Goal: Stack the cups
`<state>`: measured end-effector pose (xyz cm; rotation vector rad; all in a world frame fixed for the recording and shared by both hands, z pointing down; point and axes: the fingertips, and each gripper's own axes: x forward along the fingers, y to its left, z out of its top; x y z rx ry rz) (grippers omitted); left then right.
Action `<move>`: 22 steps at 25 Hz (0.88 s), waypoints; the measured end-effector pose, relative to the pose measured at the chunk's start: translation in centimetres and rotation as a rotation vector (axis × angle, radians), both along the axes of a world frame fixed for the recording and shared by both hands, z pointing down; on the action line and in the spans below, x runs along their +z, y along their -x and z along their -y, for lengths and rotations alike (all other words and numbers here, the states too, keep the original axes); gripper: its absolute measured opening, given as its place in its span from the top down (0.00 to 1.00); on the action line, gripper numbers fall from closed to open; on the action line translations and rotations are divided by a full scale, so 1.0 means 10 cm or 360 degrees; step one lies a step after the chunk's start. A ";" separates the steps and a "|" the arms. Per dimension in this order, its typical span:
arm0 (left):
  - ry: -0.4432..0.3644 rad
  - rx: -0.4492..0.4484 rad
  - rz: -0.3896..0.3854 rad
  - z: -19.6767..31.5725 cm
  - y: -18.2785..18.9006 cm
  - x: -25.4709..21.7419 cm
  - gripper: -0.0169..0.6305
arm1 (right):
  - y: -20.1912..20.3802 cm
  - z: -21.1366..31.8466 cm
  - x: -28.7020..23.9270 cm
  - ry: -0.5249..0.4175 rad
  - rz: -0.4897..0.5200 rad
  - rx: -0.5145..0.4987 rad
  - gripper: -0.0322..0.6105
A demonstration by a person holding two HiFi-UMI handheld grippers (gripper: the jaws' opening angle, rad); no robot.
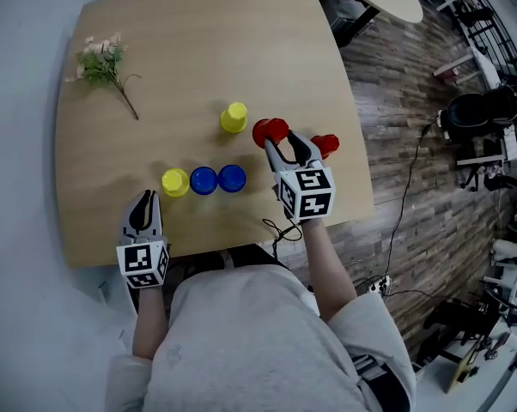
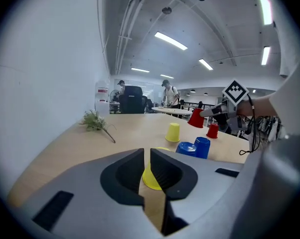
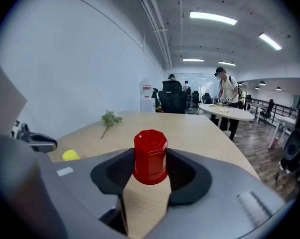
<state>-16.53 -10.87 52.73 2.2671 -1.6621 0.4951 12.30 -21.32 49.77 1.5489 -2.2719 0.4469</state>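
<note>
R gripper [image 3: 151,158]: fingers wide, clamped on held red cup [image 3: 150,146], one pad each side. Cup is base-up, axis approx upright. In L gripper view it looks raised off the desk [image 1: 198,50] w/ a slight tilt.

Second red cup [image 1: 325,145] stands base-up just right of the R fingers, a bit nearer than the held cup, and seems apart from it. Key relation: target lies right + slightly near of the held cup. Next move prob. = short carry right, then lower straight down w/ axes lined up.

L gripper [image 2: 147,153]: fingers almost together, nothing btwn them, near-left over desk. Near yellow cup [image 1: 174,181] sits just ahead + right of its tips, not touching. Blue cup [image 1: 203,179] and 2nd blue cup [image 1: 232,178] continue that row rightward. Far yellow cup [image 1: 234,117] stands alone beyond. R hand is much nearer both reds.
</note>
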 end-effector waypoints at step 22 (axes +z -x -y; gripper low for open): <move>0.0006 0.0083 -0.0028 -0.30 0.34 0.01 0.91 | 1.92 -0.83 -0.07 0.0121 -0.0063 -0.0596 0.63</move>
